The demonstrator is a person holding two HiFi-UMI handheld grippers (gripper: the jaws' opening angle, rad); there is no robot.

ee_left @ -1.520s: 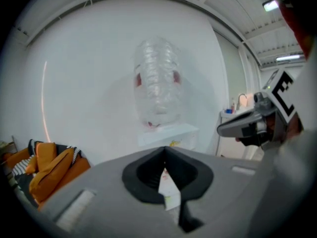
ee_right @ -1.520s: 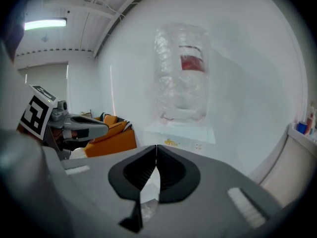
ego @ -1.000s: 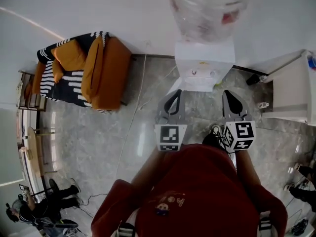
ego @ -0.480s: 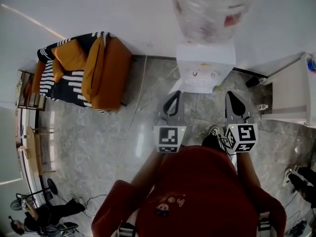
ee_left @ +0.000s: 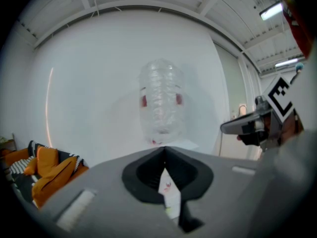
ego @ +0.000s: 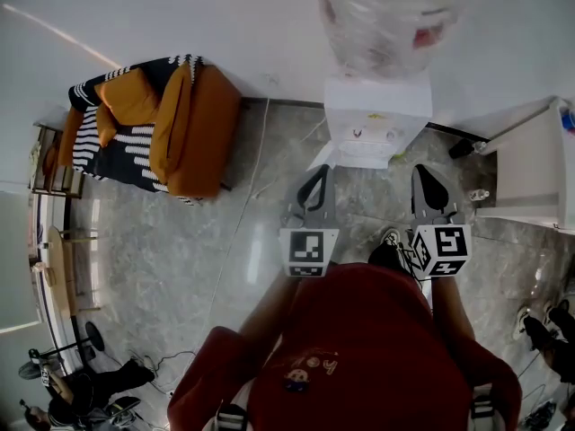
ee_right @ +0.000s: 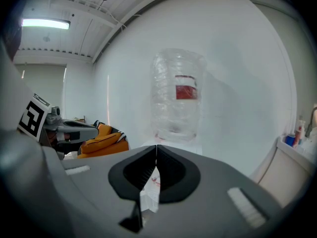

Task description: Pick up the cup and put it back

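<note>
I cannot make out a cup in any view. A white water dispenser [ego: 375, 124] with a big clear bottle [ego: 386, 16] on top stands against the wall straight ahead. My left gripper [ego: 313, 172] and right gripper [ego: 425, 172] are held side by side over the floor just short of it, both pointing at it. In the left gripper view the left gripper [ee_left: 164, 150] is shut, tips meeting, with nothing held and the bottle [ee_left: 161, 103] beyond. In the right gripper view the right gripper [ee_right: 156, 148] is likewise shut and empty before the bottle [ee_right: 178, 93].
An orange sofa [ego: 184, 128] with a striped blanket stands at the left against the wall. A white cabinet [ego: 535, 164] flanks the dispenser on the right. A cable [ego: 247, 196] runs across the grey floor. A bystander [ego: 85, 389] is at the lower left.
Both grippers have kept their place. The bystander at the lower left has moved further toward the corner of the head view.
</note>
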